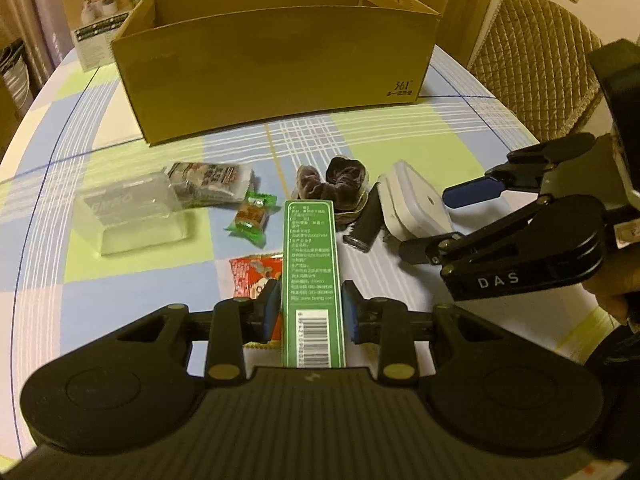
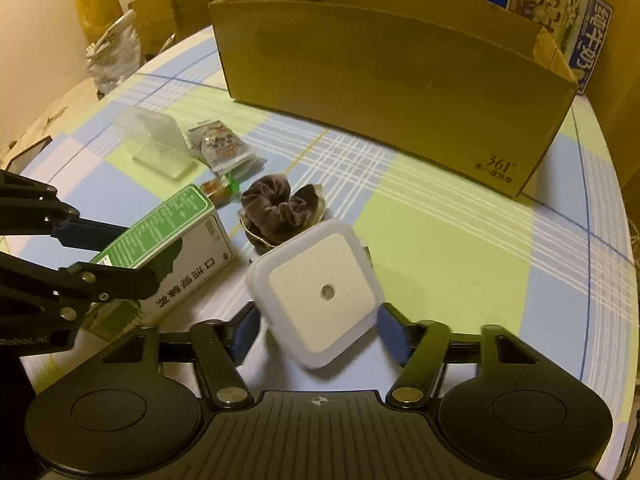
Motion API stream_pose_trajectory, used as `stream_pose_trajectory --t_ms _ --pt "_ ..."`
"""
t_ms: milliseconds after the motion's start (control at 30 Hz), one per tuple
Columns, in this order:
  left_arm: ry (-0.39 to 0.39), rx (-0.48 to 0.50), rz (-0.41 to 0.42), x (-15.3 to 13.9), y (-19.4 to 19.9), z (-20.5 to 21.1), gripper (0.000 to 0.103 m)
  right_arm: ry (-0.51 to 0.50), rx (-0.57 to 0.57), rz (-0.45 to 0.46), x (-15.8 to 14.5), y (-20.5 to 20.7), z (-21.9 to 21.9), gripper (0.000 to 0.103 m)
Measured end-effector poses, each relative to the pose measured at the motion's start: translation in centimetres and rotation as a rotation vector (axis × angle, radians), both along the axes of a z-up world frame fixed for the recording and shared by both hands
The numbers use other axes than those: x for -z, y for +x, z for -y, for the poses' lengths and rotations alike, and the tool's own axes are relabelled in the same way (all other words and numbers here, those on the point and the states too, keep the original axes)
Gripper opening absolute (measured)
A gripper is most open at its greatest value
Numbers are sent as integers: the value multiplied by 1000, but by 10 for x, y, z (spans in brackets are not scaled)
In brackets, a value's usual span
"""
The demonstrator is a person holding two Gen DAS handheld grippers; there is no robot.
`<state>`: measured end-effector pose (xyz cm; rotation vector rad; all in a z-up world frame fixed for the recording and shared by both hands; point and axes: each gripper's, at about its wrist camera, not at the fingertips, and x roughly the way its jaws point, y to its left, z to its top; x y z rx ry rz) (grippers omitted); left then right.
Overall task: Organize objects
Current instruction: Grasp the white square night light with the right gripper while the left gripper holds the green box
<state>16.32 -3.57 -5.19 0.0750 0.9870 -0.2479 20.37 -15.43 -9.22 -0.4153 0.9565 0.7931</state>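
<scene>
Snacks and small things lie spread on the desk [image 1: 400, 128], in front of a big open box [image 1: 272, 80]. The box is likely where they all go, so it waits close by with its top open.

The left claw [image 1: 310, 312] has a green pack [image 1: 312, 280] between its blue pads [image 1: 273, 308]. The pads touch both long sides, so the claw looks clenched on the pack. Gripping it near one end leaves the rest sticking out forward, toward the box.

The right claw [image 2: 316, 332] sits around a white square light [image 2: 320, 292]. The pads stand just beside its edges, with small gaps, so this claw looks released, not squeezing yet.

A dark hair tie [image 2: 280, 208] lies just behind the light. A green candy [image 1: 252, 216], a red packet [image 1: 256, 276], a clear case [image 1: 132, 216] and a grey packet [image 1: 208, 180] lie to the left, untouched. I think the next step is lifting the pack over the box wall.
</scene>
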Motion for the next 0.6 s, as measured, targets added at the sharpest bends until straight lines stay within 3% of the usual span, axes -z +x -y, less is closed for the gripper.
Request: stream_pose_trajectory --t_ms 167,233,300,600 --pt "-3 11 2 0 3 1 28 8 -18 18 -5 1 -1 56" --pt "-7 8 5 -1 2 0 28 7 -40 20 -7 1 -1 64" --pt "-9 10 -3 1 3 -2 28 0 -70 40 -8 1 -2 80" --pt "-14 20 -13 6 4 -1 28 -71 -311 52 2 7 -15 82"
